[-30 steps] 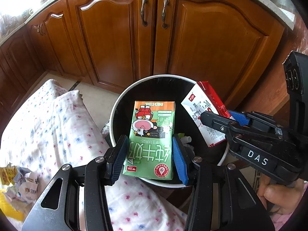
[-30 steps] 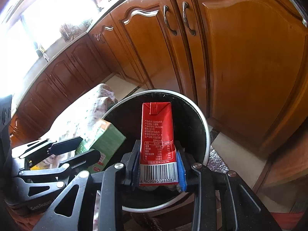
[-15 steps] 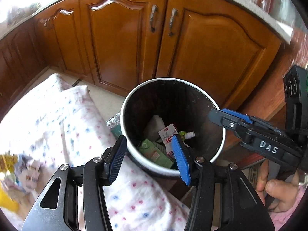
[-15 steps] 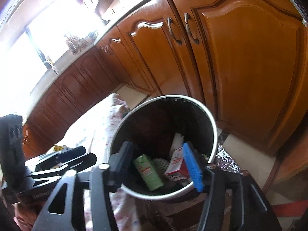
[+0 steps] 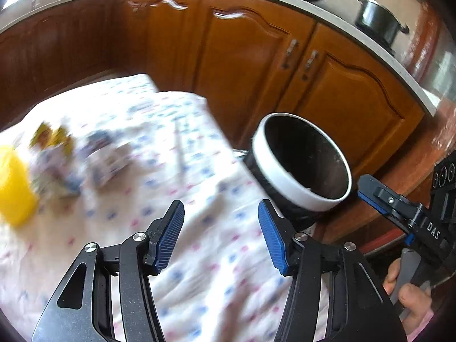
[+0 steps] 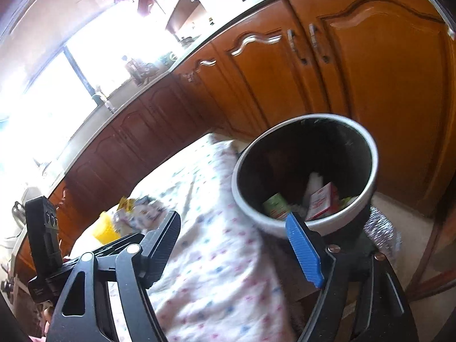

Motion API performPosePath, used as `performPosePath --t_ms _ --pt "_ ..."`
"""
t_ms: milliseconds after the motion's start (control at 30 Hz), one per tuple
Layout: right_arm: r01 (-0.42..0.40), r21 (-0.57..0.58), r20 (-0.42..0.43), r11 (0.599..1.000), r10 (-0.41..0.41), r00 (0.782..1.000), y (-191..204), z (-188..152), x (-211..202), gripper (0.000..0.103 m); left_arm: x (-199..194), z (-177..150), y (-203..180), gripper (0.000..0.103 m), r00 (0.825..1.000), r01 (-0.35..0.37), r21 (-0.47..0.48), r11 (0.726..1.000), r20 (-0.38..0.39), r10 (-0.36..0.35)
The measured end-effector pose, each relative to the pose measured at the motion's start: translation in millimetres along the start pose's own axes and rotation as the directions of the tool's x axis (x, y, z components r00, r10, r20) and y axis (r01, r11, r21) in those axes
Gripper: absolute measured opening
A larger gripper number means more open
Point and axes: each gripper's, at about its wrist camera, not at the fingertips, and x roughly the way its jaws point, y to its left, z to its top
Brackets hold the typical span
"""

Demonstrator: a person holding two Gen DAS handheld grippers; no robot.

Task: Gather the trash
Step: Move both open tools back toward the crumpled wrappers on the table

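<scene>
Both grippers hang with jaws spread wide and nothing between them. Ahead and right of the left gripper [image 5: 221,238] stands the trash bin [image 5: 273,171]; blurred litter [image 5: 85,162] lies ahead to its left on the spotted cloth [image 5: 199,285]. Just beyond the right gripper [image 6: 236,253], a green carton [image 6: 275,206] and a red carton [image 6: 322,201] lie inside the bin.

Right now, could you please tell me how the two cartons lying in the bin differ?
The green carton is green and lies left; the red carton is red and white and lies right, against white trash. The green carton sits nearer the bin rim. Both lie tilted inside the bin, released.
</scene>
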Motion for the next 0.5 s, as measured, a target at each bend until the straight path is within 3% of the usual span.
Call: performPosePath --t_ms 500 --pt "-0.093 -0.076 -0.121 0.993 0.083 0.989 67 -45 37 0.078 -52 -46 87 0.055 0.993 -0.102 -0.151 0.983 0.035 0.109"
